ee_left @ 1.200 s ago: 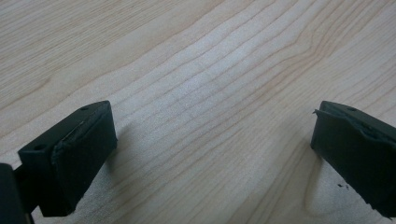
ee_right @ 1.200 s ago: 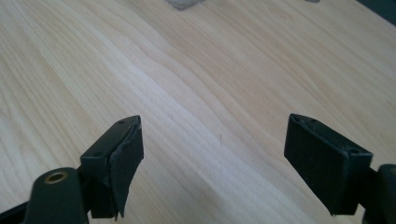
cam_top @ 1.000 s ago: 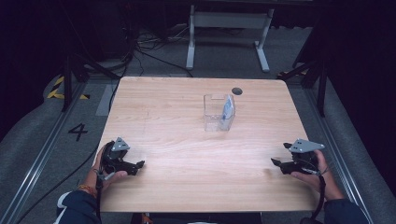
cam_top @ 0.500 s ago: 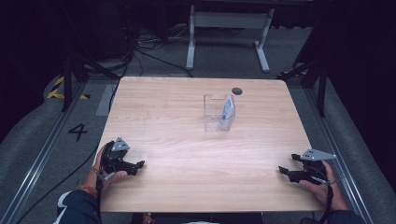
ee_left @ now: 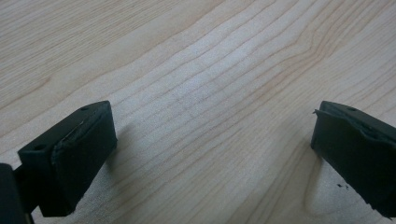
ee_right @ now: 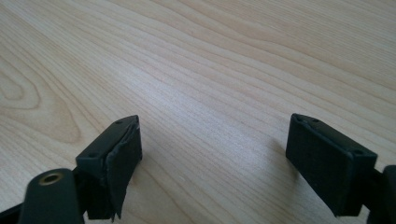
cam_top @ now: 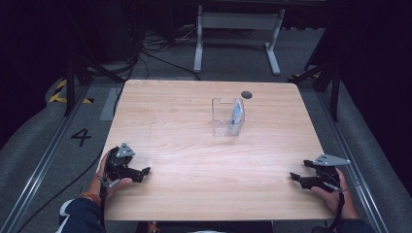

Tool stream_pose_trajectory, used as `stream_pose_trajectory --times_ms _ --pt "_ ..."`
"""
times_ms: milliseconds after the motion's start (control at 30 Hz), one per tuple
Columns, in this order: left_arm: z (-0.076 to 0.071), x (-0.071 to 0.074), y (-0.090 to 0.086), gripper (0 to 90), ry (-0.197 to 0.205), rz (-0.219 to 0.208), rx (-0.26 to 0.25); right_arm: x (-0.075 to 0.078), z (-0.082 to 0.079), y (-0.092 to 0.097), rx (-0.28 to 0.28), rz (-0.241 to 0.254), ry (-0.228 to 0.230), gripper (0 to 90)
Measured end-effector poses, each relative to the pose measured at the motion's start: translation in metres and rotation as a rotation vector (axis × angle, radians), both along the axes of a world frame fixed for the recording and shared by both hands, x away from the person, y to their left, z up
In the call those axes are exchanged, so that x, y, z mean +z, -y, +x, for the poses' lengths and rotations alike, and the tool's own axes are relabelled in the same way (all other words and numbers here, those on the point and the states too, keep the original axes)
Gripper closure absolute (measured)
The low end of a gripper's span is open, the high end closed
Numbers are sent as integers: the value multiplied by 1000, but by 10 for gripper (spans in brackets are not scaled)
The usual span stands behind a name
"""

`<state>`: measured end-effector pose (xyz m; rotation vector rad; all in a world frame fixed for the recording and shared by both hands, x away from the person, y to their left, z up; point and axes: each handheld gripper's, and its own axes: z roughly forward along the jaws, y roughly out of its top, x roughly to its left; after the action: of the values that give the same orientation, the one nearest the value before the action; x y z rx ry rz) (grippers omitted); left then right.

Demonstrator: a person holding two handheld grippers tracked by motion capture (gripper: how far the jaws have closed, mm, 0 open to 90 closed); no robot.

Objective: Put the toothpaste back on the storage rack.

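High view: pale wooden worktop (cam_top: 194,145), with a clear box (cam_top: 227,118) standing upright a little beyond its middle, something bluish-grey leaning inside against the right wall. Small dark disc (cam_top: 246,94) just beyond the box, to its right. Left tool (cam_top: 144,173) well short of the box and far to its left, held in a hand (cam_top: 109,172) at the near-left worktop edge, tips aimed right. Right tool (cam_top: 294,177) well short of the box and far to its right, held in the other hand (cam_top: 333,189) at the near-right edge, tips aimed left, grey plate on top. Number 4 (cam_top: 80,137) marked on the grey floor left of the box, beyond the worktop.

Left gripper view: left tool (ee_left: 212,140) spread wide, nothing between the two black pads (ee_left: 84,149), only bare wood grain; low over the worktop (ee_left: 196,60).

Right gripper view: right tool (ee_right: 212,154) likewise spread wide and holding nothing, pads (ee_right: 327,158) low over the worktop (ee_right: 210,56), bare grain between.
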<state>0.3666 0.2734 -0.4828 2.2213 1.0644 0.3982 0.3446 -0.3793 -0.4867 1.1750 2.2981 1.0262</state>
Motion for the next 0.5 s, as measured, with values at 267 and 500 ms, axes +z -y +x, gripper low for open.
stream_pose_trajectory --times_ms 267,500 --pt "0 0 0 7 2 3 1 0 0 0 -5 0 1 189" --pt "0 -1 1 6 4 -5 7 0 -2 0 -18 -3 2 188"
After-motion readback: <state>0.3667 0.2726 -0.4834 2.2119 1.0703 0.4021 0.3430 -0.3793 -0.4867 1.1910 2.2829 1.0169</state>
